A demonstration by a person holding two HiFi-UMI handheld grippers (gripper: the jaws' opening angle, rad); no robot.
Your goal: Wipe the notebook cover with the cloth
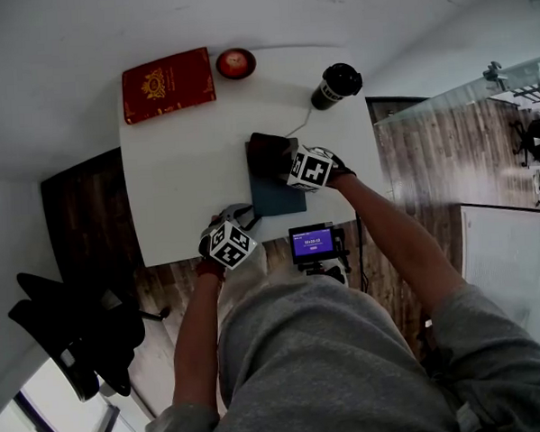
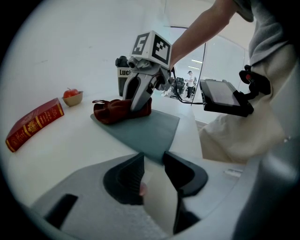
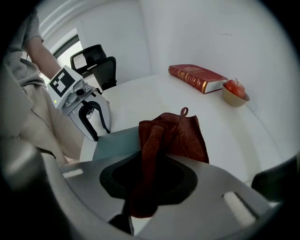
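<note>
Far left, off the counter: a black office chair on the floor.

Counter: white top. A red book with gold print on its cover lies flat at the back left corner. Just to its right is an apple in a small bowl.

Left gripper: at the near edge of the counter, slanting down and away from the person. Its fingers stand well apart with nothing gripped. The near corner of the notebook comes up to the gap between their tips. Cannot tell whether the tips touch the cover.

Notebook: dark grey-blue cover, closed. It lies flat on the counter right of centre, between the two grippers.

Cloth: dark red, bunched on the far end of the notebook cover.

Right gripper: over the cloth, pointing steeply down. Its fingers are closed on a fold of the cloth, which runs up between them. The rest of the cloth spreads out ahead of the gripper, with a small hanging loop at its far edge.

Just off the near edge, below the right gripper: a small lit screen on a stand.

Back right of the counter: a black cup, upright and well apart from the notebook.
</note>
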